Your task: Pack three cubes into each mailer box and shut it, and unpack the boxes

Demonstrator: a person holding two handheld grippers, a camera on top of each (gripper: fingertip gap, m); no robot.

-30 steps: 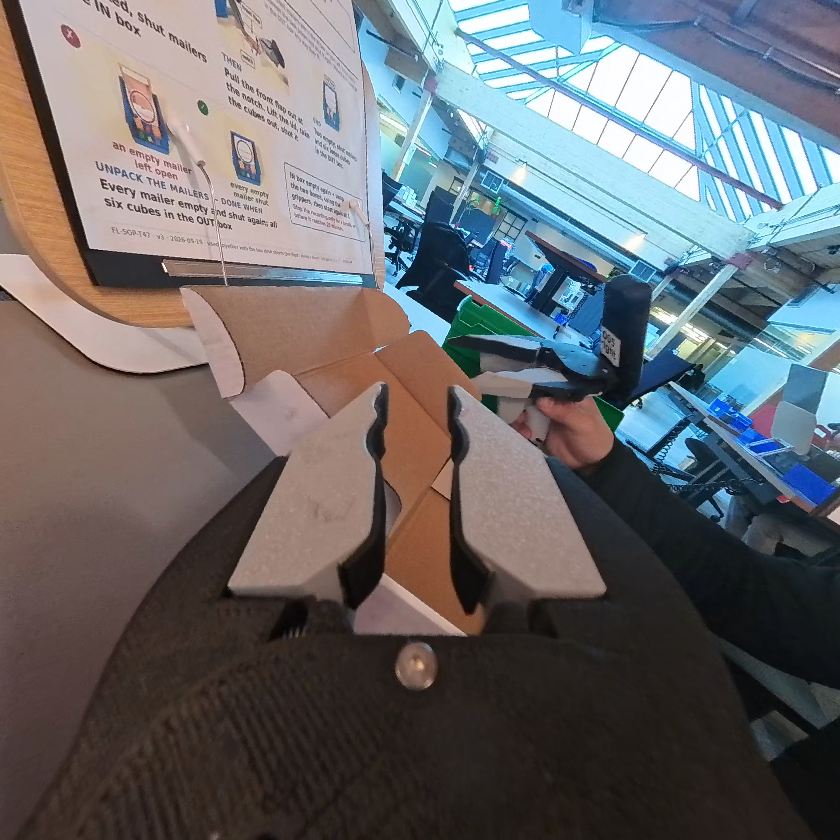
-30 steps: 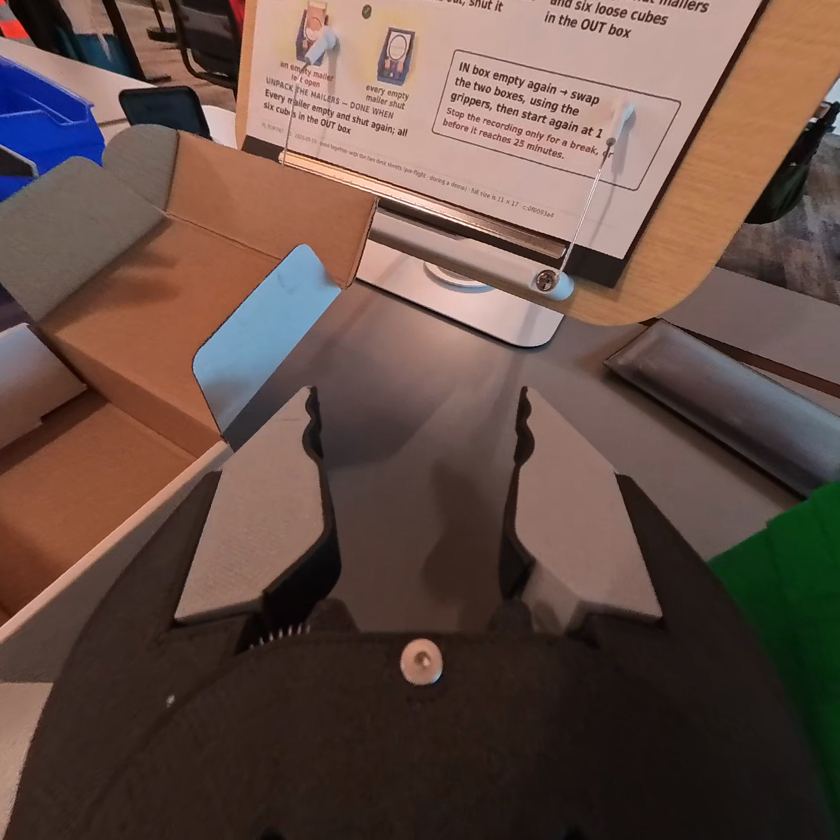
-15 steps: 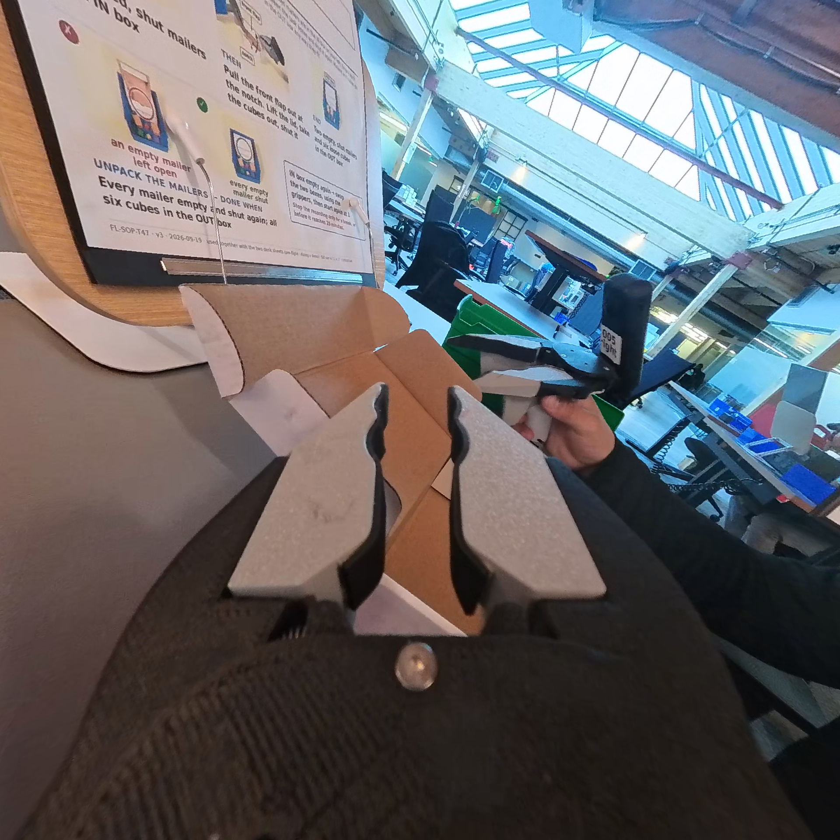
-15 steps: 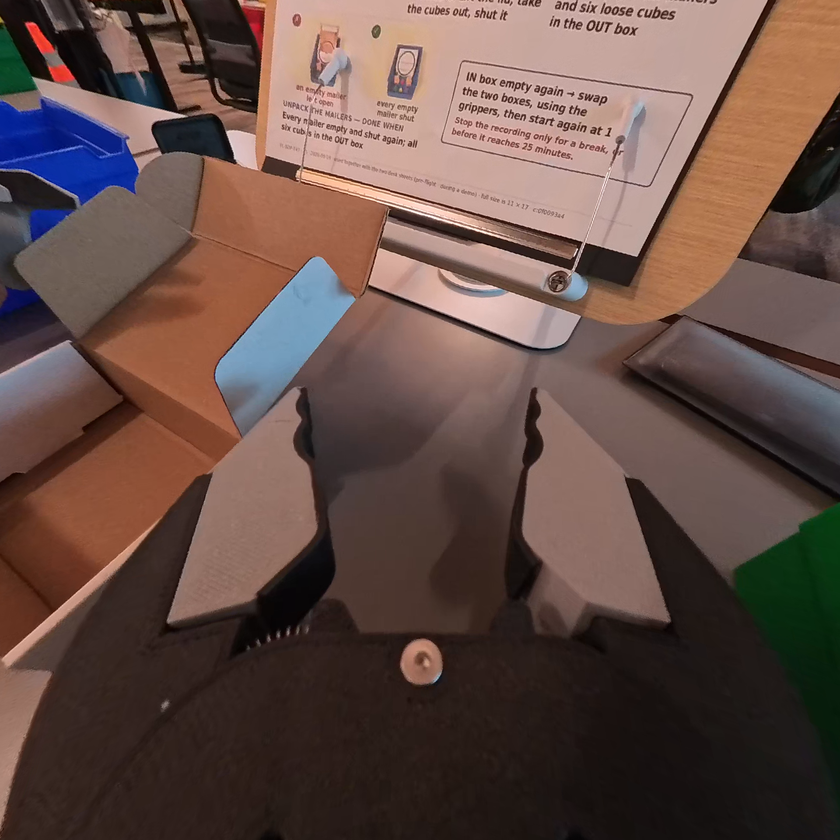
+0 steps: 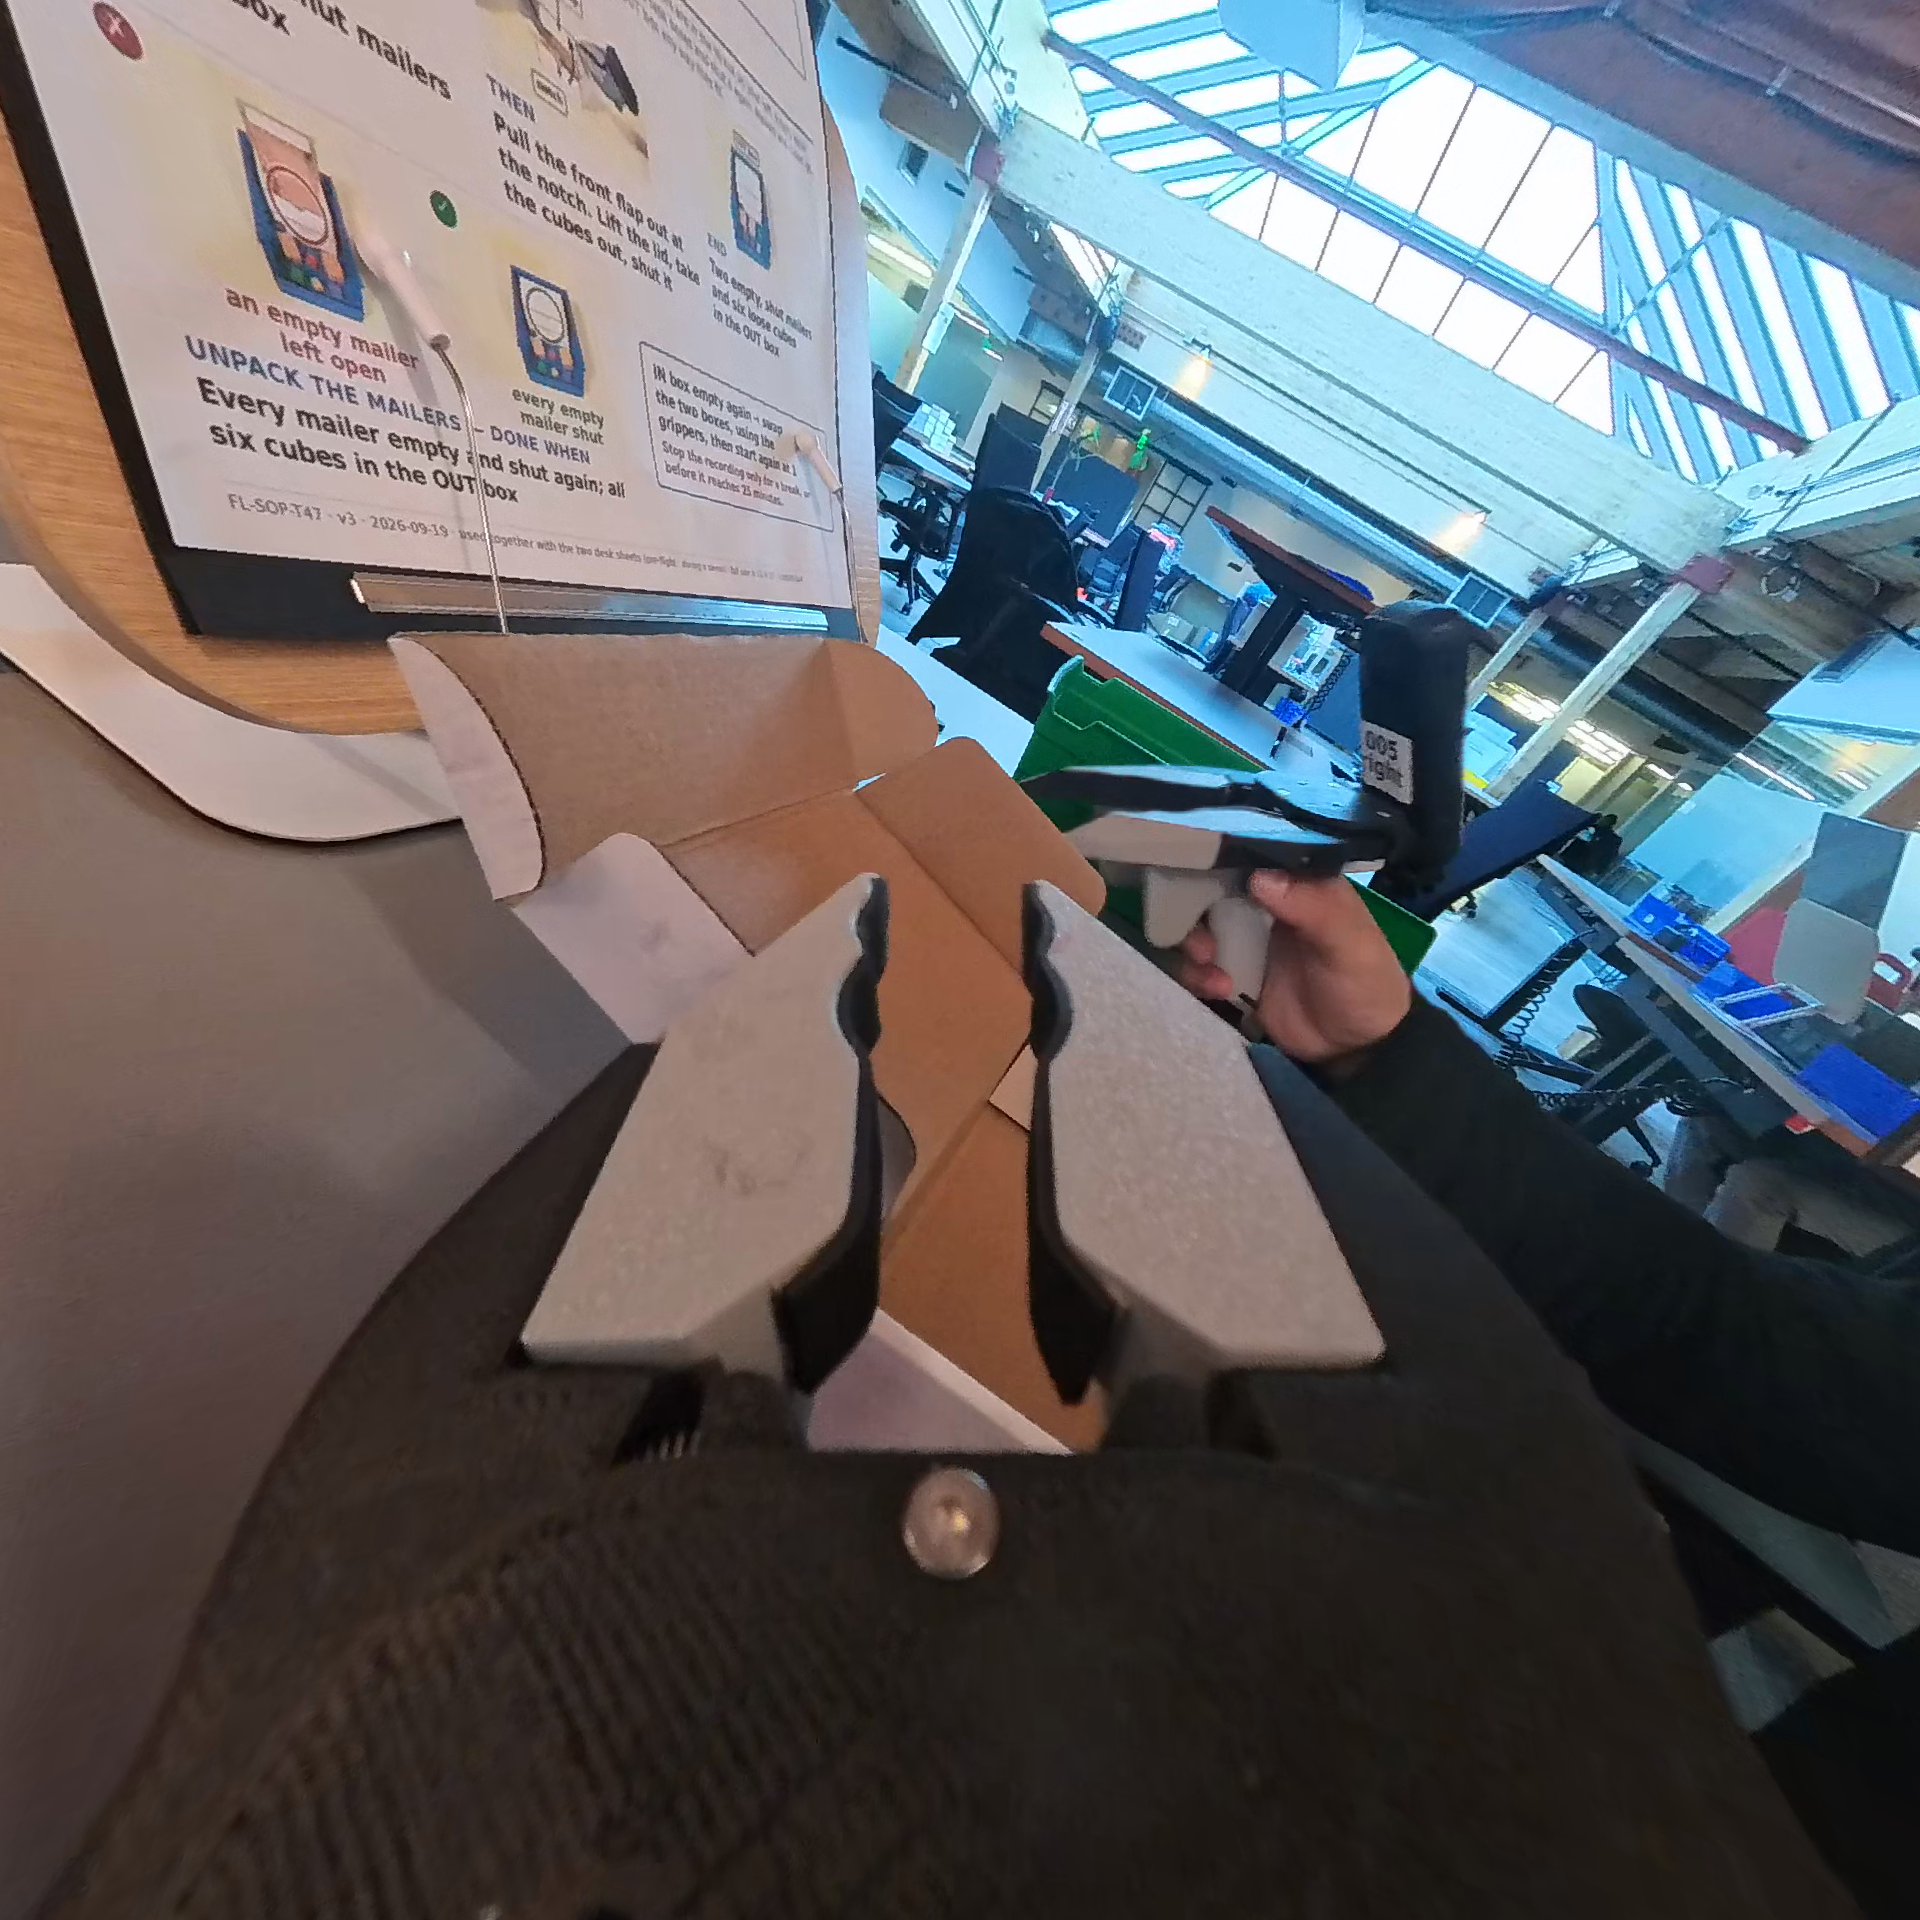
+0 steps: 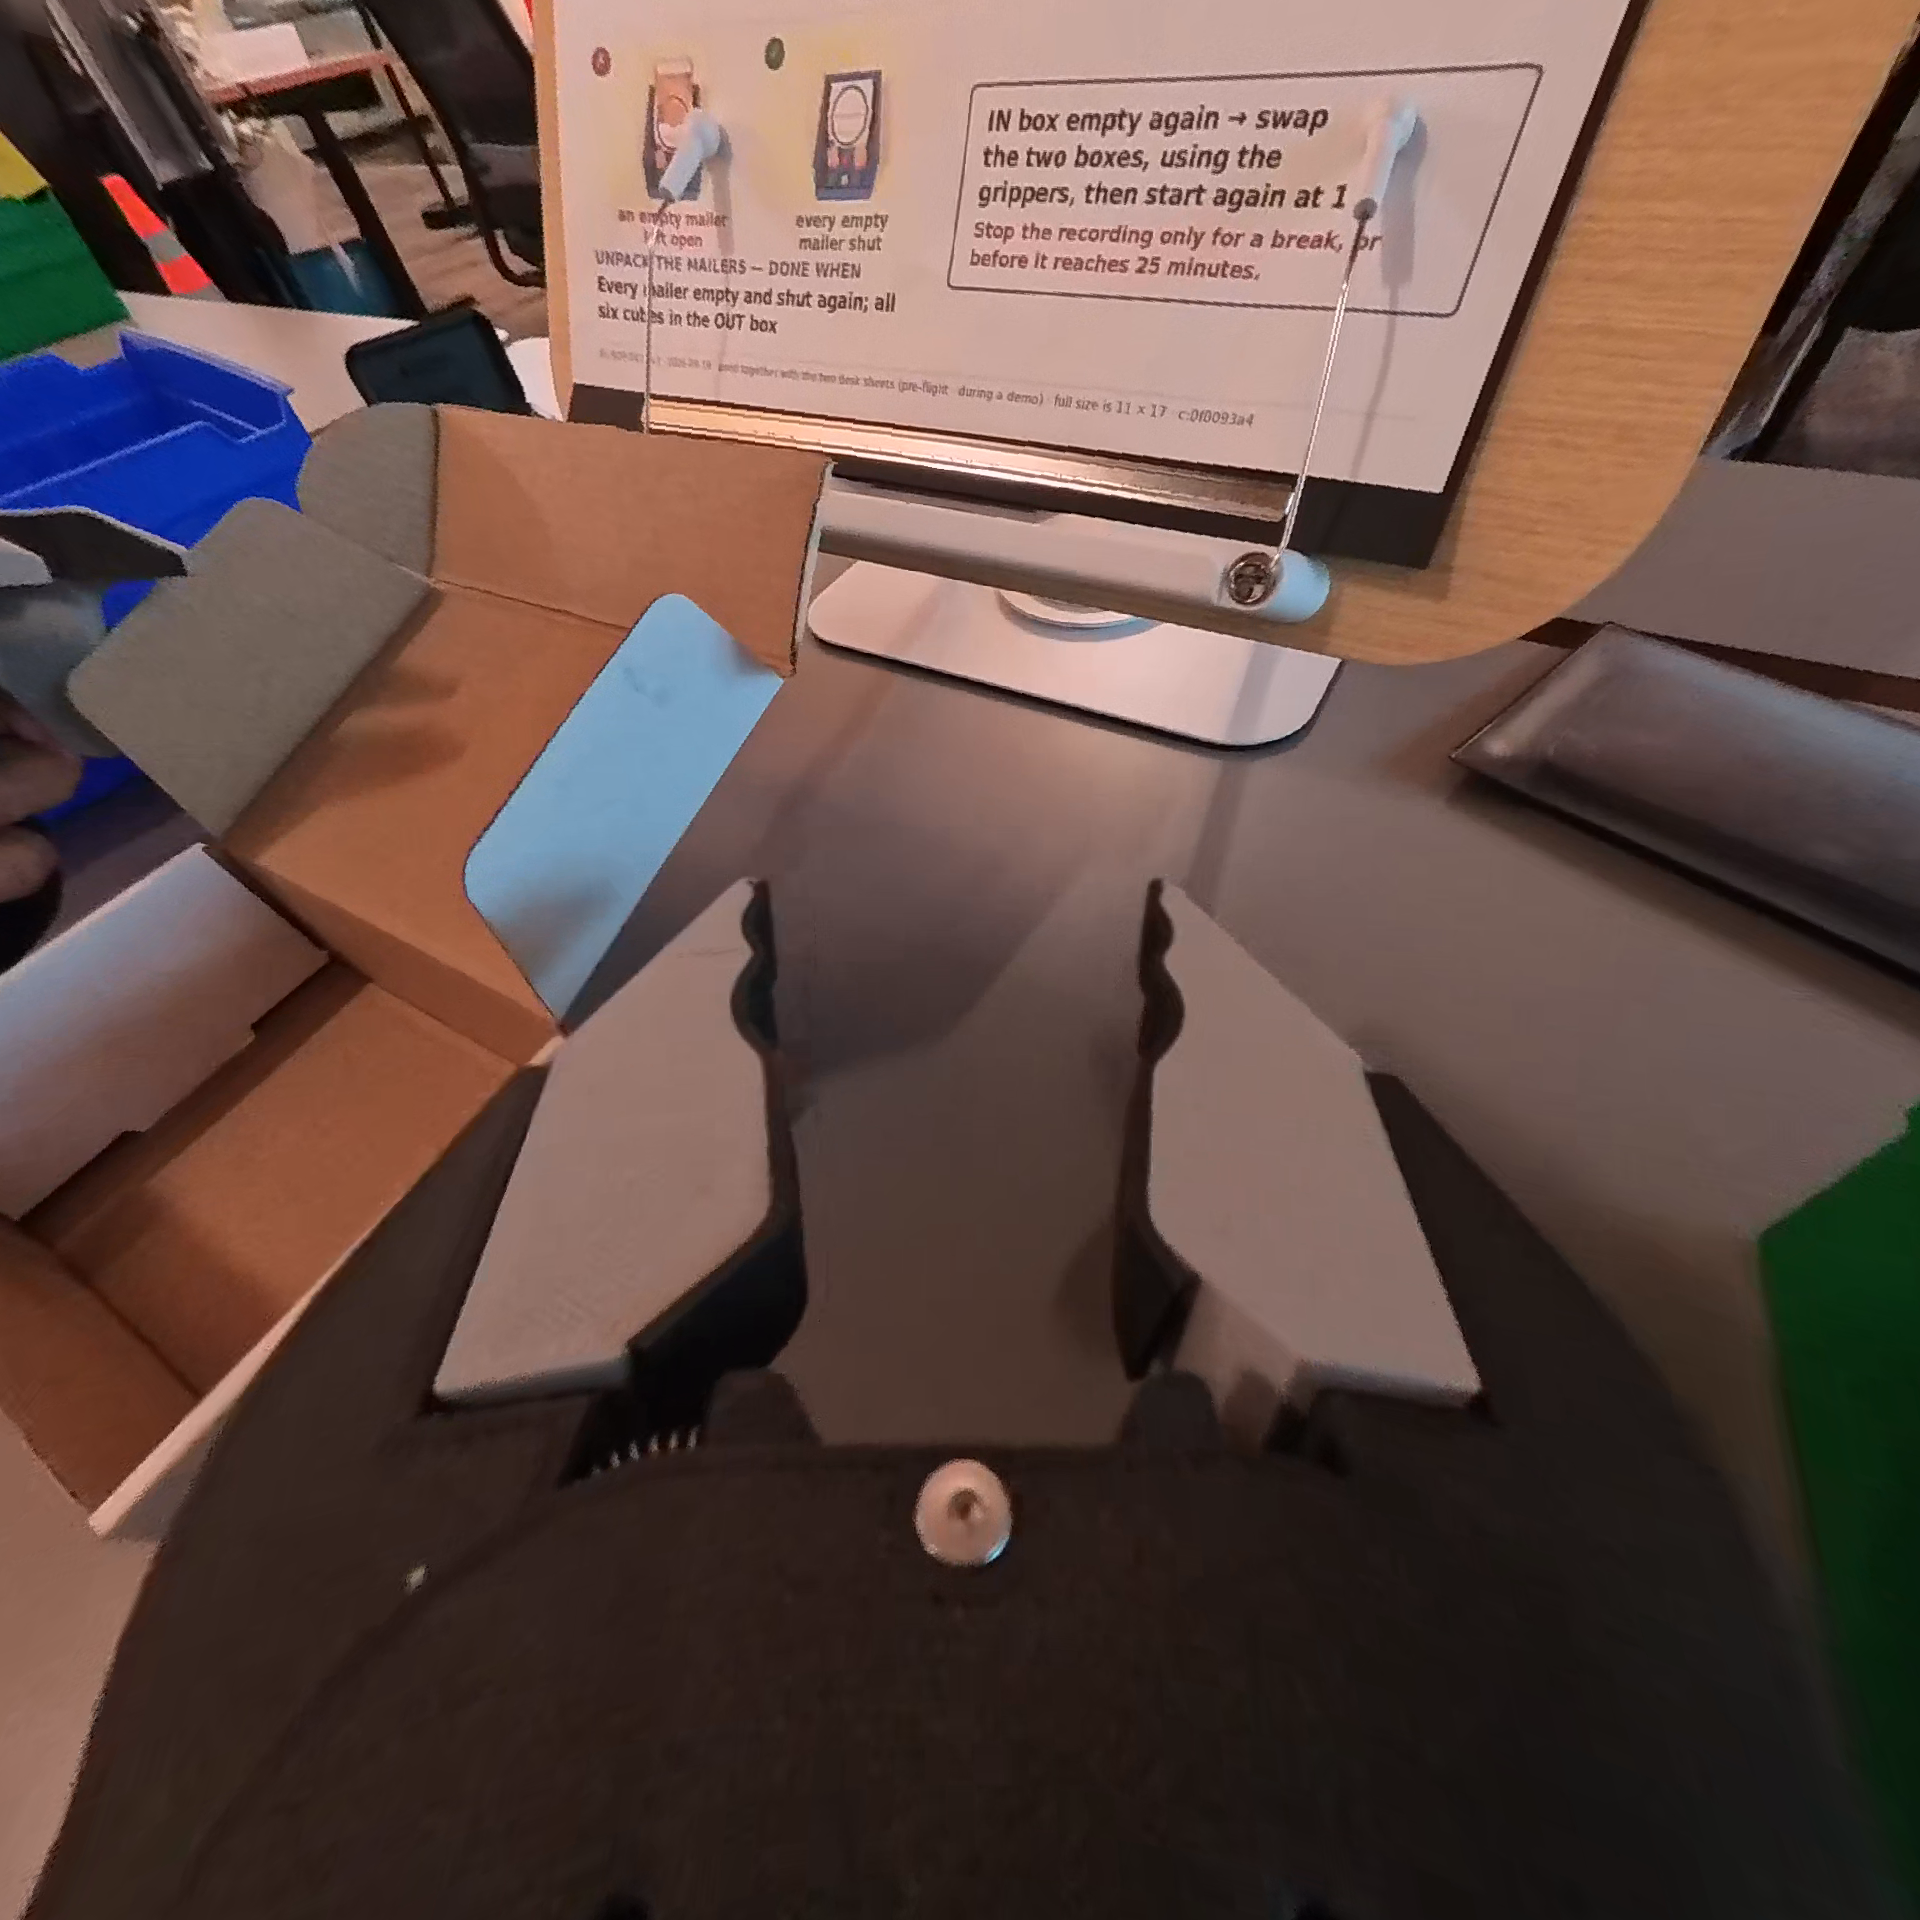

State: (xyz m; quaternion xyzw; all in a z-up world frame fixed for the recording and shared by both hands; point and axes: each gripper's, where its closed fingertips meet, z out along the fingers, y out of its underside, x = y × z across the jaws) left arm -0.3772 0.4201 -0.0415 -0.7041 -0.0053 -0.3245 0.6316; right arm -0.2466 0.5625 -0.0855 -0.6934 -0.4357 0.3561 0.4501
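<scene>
- I have the mailer box open on the grey table, its lid standing up toward the instruction board. What I can see of the inside is bare brown card; I see no cubes in either view.
- My left gripper sits over the box with its jaws a narrow gap apart. I see nothing gripped between them, though the box wall passes close beneath and I cannot rule out contact.
- My right gripper is spread wide and holds nothing — it hangs over bare table just beside the box's right wall.
- I judge the box light and thin: stiff along its creases, floppy at the flaps, likely to skid on the smooth table if pushed from one side. The white side flap and the rounded tuck flap would crumple under a hard pinch.
- I would take hold at the lid's free edge or a wall rim, with the other gripper steadying the base.
- Room is tight behind — the raised lid stands close in front of the board's stand. A green bin borders my right, a blue bin lies beyond the box on the left, and a dark tray lies far right. The open table between box and green bin is my clearest lane.
</scene>
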